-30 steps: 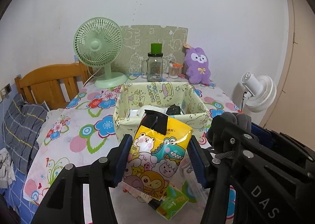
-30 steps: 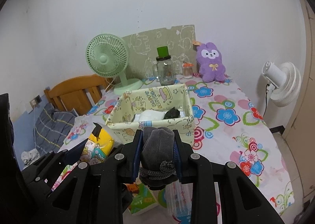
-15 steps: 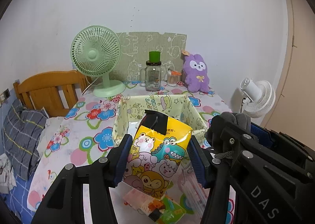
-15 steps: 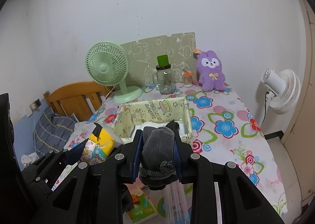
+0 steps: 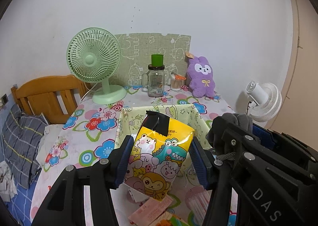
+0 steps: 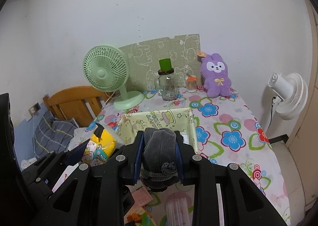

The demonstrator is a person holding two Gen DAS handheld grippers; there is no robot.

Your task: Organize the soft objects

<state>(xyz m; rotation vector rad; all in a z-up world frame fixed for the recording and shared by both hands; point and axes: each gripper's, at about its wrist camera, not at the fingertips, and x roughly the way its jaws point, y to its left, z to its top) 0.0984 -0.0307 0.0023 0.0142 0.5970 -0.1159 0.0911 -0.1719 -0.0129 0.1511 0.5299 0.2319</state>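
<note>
In the left wrist view, your left gripper (image 5: 160, 158) is pinching the yellow cartoon pack (image 5: 159, 156) between its blue pads, lifted up over the table. The fabric bin (image 5: 159, 111) sits just ahead of your fingers. Carry the pack over the rim, lower it, then let go softly. In the right wrist view, your right gripper (image 6: 159, 155) squeezes a gray soft bundle (image 6: 160, 150), and the bin is right in front. Put things in one at a time so the tools don't bump. The flowered tablecloth (image 6: 228, 126) covers the table; a green fan (image 6: 105, 75) and a purple bunny (image 6: 215, 77) stand far ahead by the wall.
</note>
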